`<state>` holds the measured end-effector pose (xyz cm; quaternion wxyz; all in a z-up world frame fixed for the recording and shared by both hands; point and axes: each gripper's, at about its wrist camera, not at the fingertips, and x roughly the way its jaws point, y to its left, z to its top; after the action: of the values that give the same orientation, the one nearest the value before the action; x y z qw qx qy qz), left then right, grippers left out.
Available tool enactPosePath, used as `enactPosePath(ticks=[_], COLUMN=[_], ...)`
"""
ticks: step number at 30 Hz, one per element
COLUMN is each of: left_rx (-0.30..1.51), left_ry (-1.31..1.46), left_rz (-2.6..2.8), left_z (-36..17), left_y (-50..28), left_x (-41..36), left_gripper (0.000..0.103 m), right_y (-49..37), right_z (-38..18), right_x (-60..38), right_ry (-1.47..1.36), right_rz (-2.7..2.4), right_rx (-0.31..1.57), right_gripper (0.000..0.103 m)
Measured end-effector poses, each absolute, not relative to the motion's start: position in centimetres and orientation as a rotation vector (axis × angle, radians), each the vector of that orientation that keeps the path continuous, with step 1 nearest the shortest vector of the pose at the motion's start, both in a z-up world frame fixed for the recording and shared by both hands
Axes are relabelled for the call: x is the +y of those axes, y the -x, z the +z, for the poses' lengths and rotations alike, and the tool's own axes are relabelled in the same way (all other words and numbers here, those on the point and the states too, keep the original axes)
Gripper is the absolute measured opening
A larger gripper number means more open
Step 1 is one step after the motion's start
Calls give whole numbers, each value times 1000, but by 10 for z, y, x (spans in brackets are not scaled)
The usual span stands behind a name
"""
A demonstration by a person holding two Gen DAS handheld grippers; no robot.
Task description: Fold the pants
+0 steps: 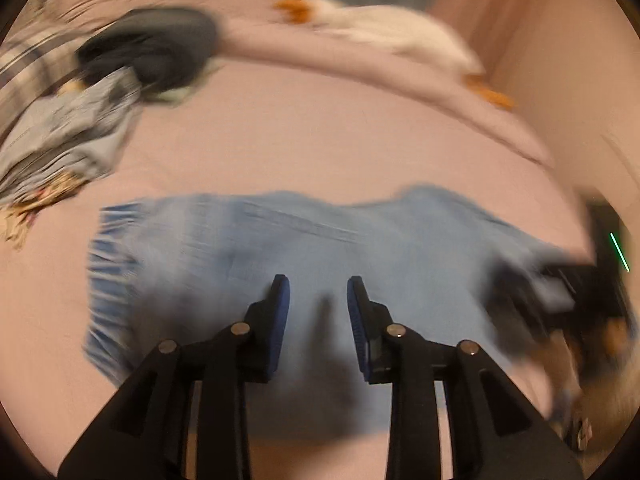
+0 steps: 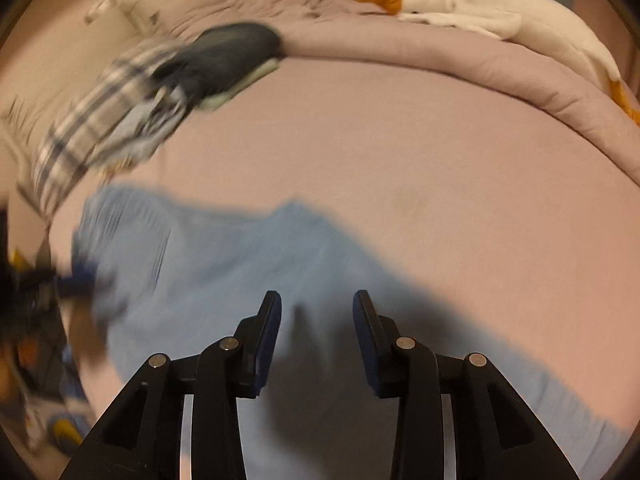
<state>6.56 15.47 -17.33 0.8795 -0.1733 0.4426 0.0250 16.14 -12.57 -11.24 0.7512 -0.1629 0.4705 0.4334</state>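
1. Blue-padded fingers of the left gripper (image 1: 319, 292) are hanging parted over the light blue pants (image 1: 256, 256), with nothing between the jaws; the cloth is lying just ahead of and beneath the tips, not pinched.
2. Likewise the right gripper (image 2: 317, 306) is hovering released, jaws apart and empty; the pants (image 2: 224, 256) are spreading ahead and to the left of its jaws, with one part trailing off behind to the right.
3. Flat on the pink bed sheet (image 2: 420, 168), the pants are running crosswise to both pairs of jaws, with the gathered waistband (image 1: 110, 264) lying far left of the left jaws.
4. Judging by that, the left hand is sitting nearer the waistband; the right is nearer the other end, so a fold along the long axis looks likely.
5. Farther ahead of the jaws, a heap of other clothes (image 2: 132, 120) and a plush goose (image 2: 472, 12) are lying well apart from the pants; both views are blurring.
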Motion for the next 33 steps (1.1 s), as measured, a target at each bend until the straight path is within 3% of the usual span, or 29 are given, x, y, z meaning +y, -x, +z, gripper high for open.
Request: enactPosePath(ticks=[1, 2, 6, 7, 8, 13, 19, 21, 22, 23, 24, 30, 33], left_rx=[956, 983, 955, 932, 905, 809, 763, 752, 759, 757, 758, 764, 799], left_ry=[385, 437, 523, 541, 566, 729, 886, 940, 964, 967, 950, 943, 829], left_rz=[81, 86, 18, 8, 5, 61, 93, 97, 95, 97, 98, 181, 226], left_z=[-181, -189, -189, -185, -181, -172, -190, -195, -196, -196, -192, -198, -196], left_y=[-69, -67, -27, -14, 1, 55, 45, 33, 29, 27, 26, 46, 46], left_x=[162, 170, 185, 188, 191, 211, 224, 229, 233, 231, 230, 233, 227], left_gripper=[14, 10, 11, 13, 23, 41, 41, 39, 31, 13, 9, 11, 20], right_y=[-153, -132, -79, -74, -73, -84, -87, -81, -80, -77, -74, -72, -75], right_z=[-115, -126, -130, -128, -126, -111, -100, -102, -100, -102, -104, -103, -124], right_x=[-133, -131, -141, -146, -155, -174, -138, -116, -125, -119, -114, -97, -93], right_ry=[399, 467, 581, 572, 549, 397, 301, 321, 317, 311, 311, 364, 390], right_rz=[946, 946, 931, 929, 933, 941, 1014, 1033, 1046, 1059, 1070, 1043, 1031], right_rx=[1028, 1041, 968, 976, 1000, 1090, 1015, 1000, 1004, 1006, 1002, 970, 1075], right_gripper=[37, 37, 37, 37, 37, 37, 38, 37, 38, 38, 37, 37, 38])
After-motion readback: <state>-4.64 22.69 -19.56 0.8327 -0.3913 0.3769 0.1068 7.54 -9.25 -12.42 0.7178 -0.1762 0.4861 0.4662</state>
